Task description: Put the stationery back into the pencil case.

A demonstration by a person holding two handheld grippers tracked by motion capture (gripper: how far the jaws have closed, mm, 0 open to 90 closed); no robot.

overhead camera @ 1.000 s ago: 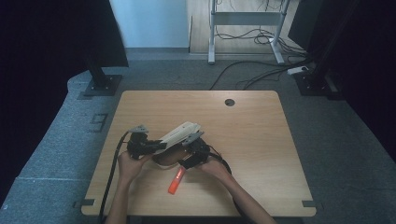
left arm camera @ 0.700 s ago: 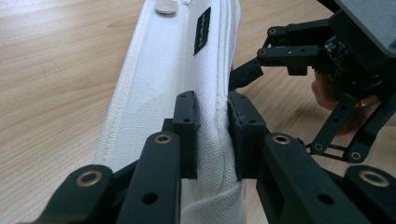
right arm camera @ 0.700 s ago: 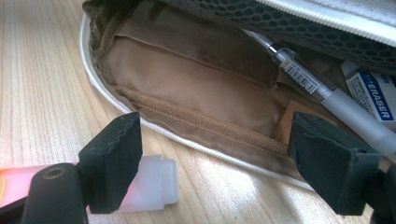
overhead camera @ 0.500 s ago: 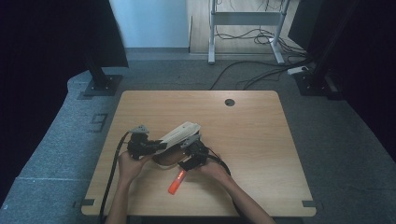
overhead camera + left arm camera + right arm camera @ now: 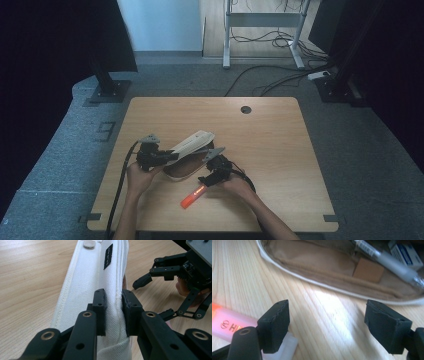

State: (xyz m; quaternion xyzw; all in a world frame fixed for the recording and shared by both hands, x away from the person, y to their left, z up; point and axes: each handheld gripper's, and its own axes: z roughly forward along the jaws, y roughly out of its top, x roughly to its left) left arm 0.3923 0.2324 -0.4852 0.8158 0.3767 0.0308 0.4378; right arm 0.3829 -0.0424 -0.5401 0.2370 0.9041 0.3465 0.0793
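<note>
A white pencil case (image 5: 192, 144) lies open at the middle of the wooden table (image 5: 280, 150), its lid lifted. My left gripper (image 5: 167, 156) is shut on the lid's seamed edge (image 5: 113, 312), with white fabric (image 5: 92, 277) pinched between the pads. Inside the tan lining (image 5: 324, 265) lie a clear pen (image 5: 384, 261) and a small blue-and-white box (image 5: 404, 253). An orange highlighter (image 5: 192, 197) rests on the table in front of the case. My right gripper (image 5: 205, 181) hovers open just above the wood (image 5: 332, 322), nothing between its jaws, with the highlighter (image 5: 229, 322) beside its left jaw.
A round cable hole (image 5: 245, 109) sits near the table's far edge. Black cables trail from both grippers toward the near edge. Dark stands and floor cables lie beyond the table. Bare wood spreads to the right and far side.
My right gripper has shifted slightly along the front of the case, close to the highlighter's end. The left gripper and lifted lid have stayed put.
</note>
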